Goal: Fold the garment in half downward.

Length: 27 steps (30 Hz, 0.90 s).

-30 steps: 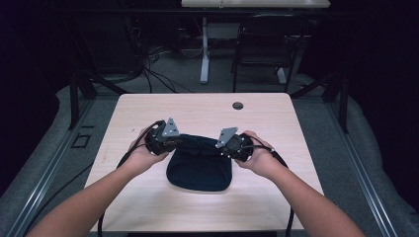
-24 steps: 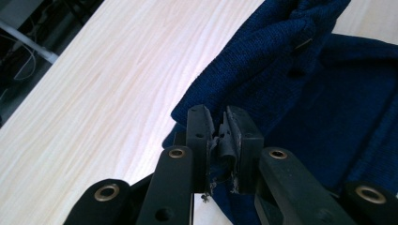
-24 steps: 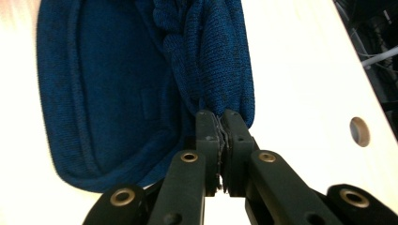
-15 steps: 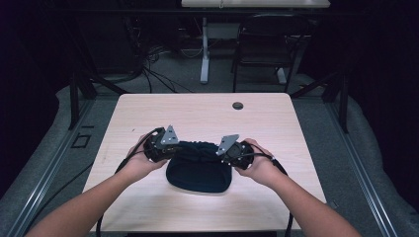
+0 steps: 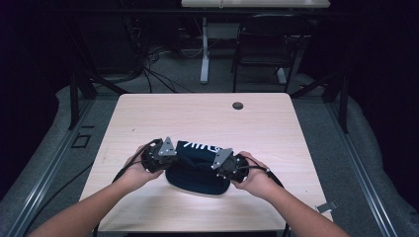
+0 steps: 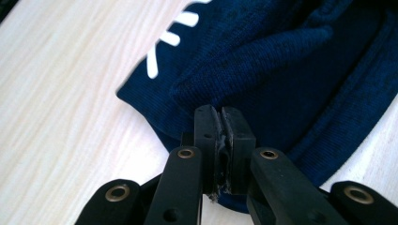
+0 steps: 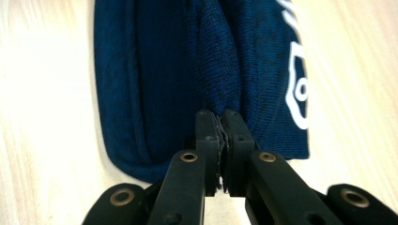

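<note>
left gripper (image 6: 219,123): just pinched down on a fold of the navy knit beanie (image 5: 197,168) | right gripper (image 7: 219,125): clamped on the opposite fold | beanie: on wooden table (image 5: 276,128), near edge (white lettering up) | progress: both ends gripped, folding or flattening likely remains

White lettering on the navy cloth (image 6: 291,70) cut off at the top edge

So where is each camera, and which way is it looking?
High view: above the person's side, looking forward and down at the table; forearms, left claw and right claw show.
Left gripper view: on the left claw, looking along its jaws at the navy knit cloth.
Right gripper view: on the right claw, facing the cloth's other end.
All three share the cloth.
</note>
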Each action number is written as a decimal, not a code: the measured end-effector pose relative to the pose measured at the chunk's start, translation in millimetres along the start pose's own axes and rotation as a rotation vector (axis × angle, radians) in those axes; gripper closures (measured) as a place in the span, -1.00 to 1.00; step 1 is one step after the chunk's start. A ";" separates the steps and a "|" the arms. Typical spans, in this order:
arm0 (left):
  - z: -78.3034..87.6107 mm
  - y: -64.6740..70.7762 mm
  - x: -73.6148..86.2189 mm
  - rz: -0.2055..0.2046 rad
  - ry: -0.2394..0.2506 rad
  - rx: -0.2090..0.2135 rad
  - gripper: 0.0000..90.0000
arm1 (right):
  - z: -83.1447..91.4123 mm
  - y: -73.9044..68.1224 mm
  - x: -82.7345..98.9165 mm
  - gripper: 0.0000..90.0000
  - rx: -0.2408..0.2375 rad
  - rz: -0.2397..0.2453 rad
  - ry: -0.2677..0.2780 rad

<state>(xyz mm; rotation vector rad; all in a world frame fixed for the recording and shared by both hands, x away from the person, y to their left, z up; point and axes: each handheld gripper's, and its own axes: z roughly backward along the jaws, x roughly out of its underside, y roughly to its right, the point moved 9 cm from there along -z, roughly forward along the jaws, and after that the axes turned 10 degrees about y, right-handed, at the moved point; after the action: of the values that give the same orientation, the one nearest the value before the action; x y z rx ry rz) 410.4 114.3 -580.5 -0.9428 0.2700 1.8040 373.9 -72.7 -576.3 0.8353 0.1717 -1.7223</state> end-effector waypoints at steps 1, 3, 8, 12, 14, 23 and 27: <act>-1.3 1.0 2.2 0.003 -0.002 0.001 0.91 | -2.0 -3.6 0.0 0.93 -0.007 -0.015 0.011; -3.3 2.6 6.3 0.010 -0.007 0.005 0.92 | -5.2 -9.5 2.5 0.92 -0.013 -0.008 -0.004; -9.8 8.6 18.6 0.024 -0.027 0.025 0.95 | -15.7 -21.0 7.5 0.92 -0.014 -0.047 0.014; -14.2 15.3 24.5 0.034 -0.035 0.040 0.96 | -20.3 -25.1 13.1 0.92 -0.017 -0.037 0.001; -16.4 18.8 26.7 0.040 -0.037 0.046 0.96 | -22.0 -26.2 15.2 0.92 -0.021 -0.041 0.002; -28.8 30.5 30.4 0.069 -0.044 0.082 0.97 | -26.8 -13.6 29.3 0.92 0.031 -0.025 -0.026; -33.6 33.2 26.3 0.075 -0.039 0.088 0.97 | -28.6 -3.8 34.1 0.90 0.052 -0.014 -0.047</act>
<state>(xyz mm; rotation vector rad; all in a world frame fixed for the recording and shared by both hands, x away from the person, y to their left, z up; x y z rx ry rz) 393.5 98.6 -629.4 -0.8447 0.3614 1.8619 380.0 -83.6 -619.1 0.8326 0.1020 -1.7644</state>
